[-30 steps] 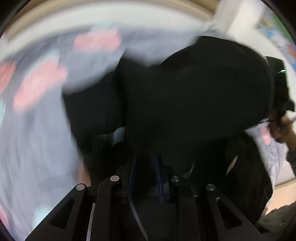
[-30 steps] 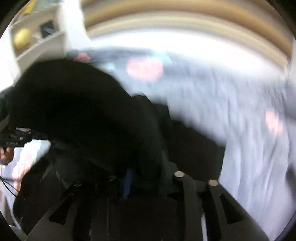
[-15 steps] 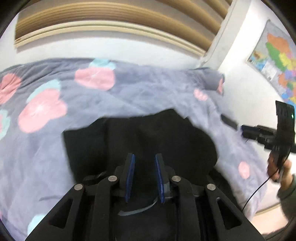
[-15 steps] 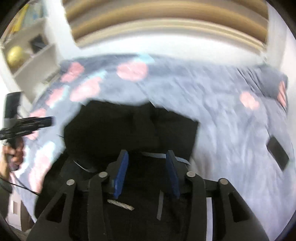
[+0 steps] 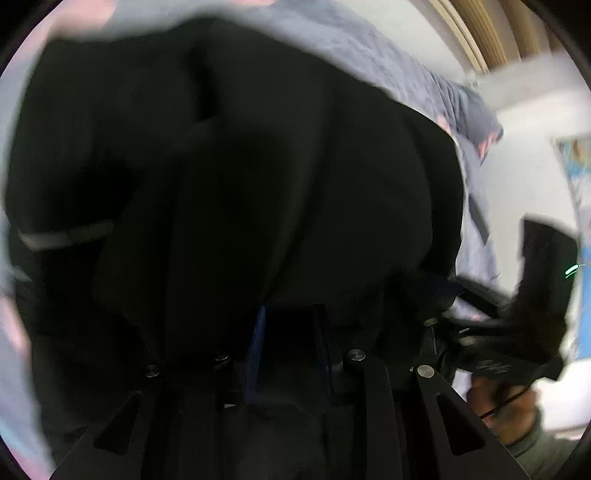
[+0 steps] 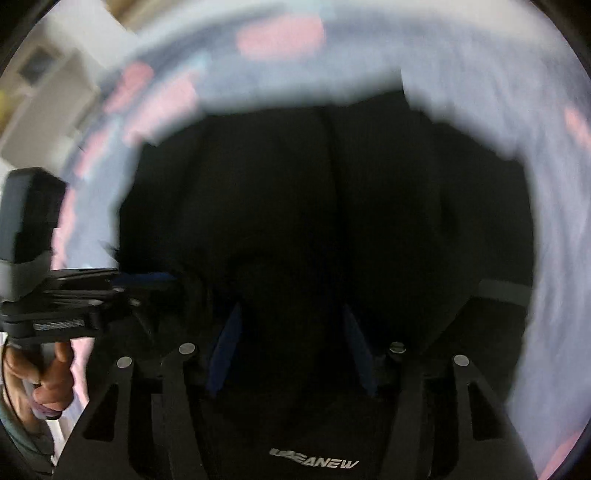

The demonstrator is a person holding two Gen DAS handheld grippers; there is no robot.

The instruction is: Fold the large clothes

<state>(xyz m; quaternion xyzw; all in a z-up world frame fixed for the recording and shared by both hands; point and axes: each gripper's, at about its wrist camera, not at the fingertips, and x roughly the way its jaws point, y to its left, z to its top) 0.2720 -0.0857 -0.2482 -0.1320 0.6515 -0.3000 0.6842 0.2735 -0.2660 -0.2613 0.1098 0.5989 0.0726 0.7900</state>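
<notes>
A large black garment [image 5: 258,166] fills most of the left wrist view, bunched and hanging in front of the camera. My left gripper [image 5: 290,332] has its blue-padded fingers close together with black cloth between them. In the right wrist view the same garment [image 6: 332,203] lies over the grey quilt. My right gripper [image 6: 291,328] has its blue fingers spread wide apart, with black cloth lying between them. The left gripper also shows in the right wrist view [image 6: 140,280], and the right gripper in the left wrist view [image 5: 447,288].
A grey quilt with pink spots [image 6: 554,221] covers the bed under the garment; it also shows in the left wrist view [image 5: 369,44]. A white wall [image 5: 524,155] and wooden slats [image 5: 491,33] stand behind. A shelf [image 6: 33,74] is at the far left.
Both views were steady over the flat garment half a second ago. Now both are blurred and much closer to the cloth. The left gripper has lifted cloth up before its camera.
</notes>
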